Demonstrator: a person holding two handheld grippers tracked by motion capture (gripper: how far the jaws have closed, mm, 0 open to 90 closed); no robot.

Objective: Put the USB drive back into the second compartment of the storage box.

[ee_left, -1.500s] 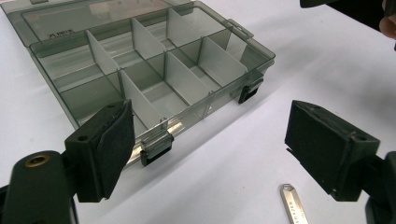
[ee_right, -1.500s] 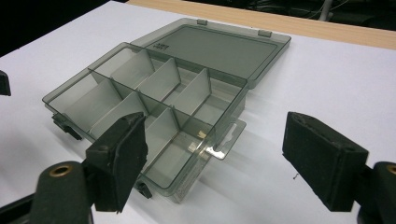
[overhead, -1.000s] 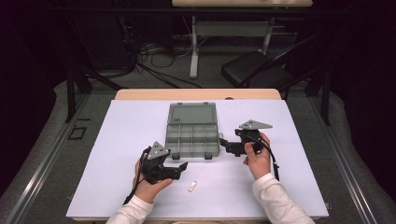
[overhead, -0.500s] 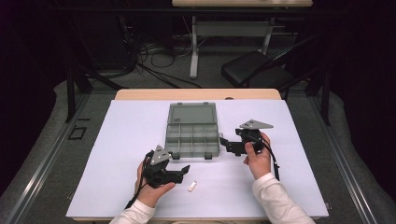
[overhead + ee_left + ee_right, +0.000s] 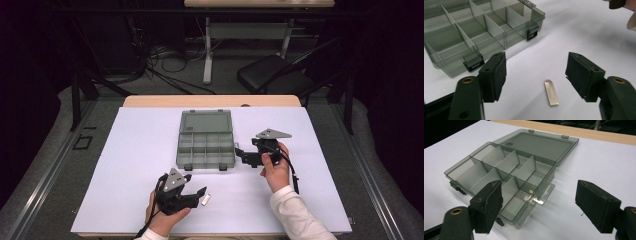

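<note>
Now closing, left gripper [image 5: 536, 76] jaws apart around small flat silver metal tab [image 5: 551, 92], untouched; right gripper [image 5: 539, 202] released beside smoky translucent plastic compartment box [image 5: 506, 172].

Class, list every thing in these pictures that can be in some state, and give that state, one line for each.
Compartment box: lid open and laid flat behind it, compartments look empty.
Front latches: undone.
Small metal piece: lying flat on the white table cover, not held.
Left hand-held gripper: open, jaws just been closing, either side of the metal piece without touching it.
Right hand-held gripper: open, nothing held, facing the box.
</note>
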